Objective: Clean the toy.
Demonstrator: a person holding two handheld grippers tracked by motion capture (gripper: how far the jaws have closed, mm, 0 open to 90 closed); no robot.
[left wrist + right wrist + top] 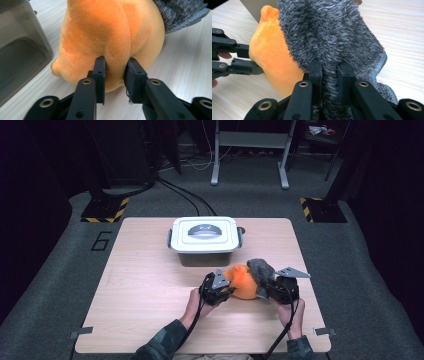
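Though bulky, looks light, soft and squashy: orange plush toy [241, 281] with grey fuzzy part [260, 268], lying toward the table's [145, 285] near right corner, just before the lidded white box [203, 240]. Pinched at its orange end by left gripper [115, 68], jaws nearly closed on a fold of plush. Clamped at the grey pile by right gripper [329, 72], jaws closed tight. Best held by such folds, probably; likely to sag. Open room leftward; right and near edges close, box near behind.
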